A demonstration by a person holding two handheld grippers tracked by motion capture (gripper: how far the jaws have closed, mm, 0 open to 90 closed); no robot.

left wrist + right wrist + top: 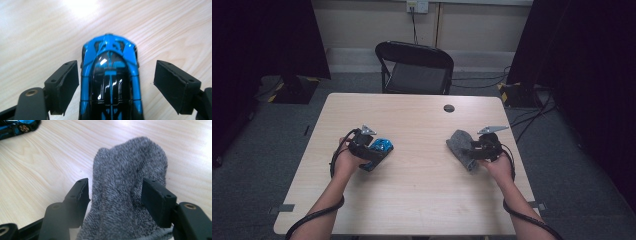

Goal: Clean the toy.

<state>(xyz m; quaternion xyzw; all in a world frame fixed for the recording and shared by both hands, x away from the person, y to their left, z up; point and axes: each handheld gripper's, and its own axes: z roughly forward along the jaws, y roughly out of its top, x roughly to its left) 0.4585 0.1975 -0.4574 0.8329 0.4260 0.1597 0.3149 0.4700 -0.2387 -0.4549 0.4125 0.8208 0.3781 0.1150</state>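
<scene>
Left hand-held gripper (116,82): spread, blue toy car (110,75) between jaws, right pad clear
Right hand-held gripper (115,195): spread around grey sock (127,190)
Worktop (422,195): pale wood

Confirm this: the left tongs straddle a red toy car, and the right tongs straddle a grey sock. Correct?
Not quite. The toy car between the left tongs is blue and black, not red, as the left gripper view shows. The right tongs do straddle the grey sock.
</scene>
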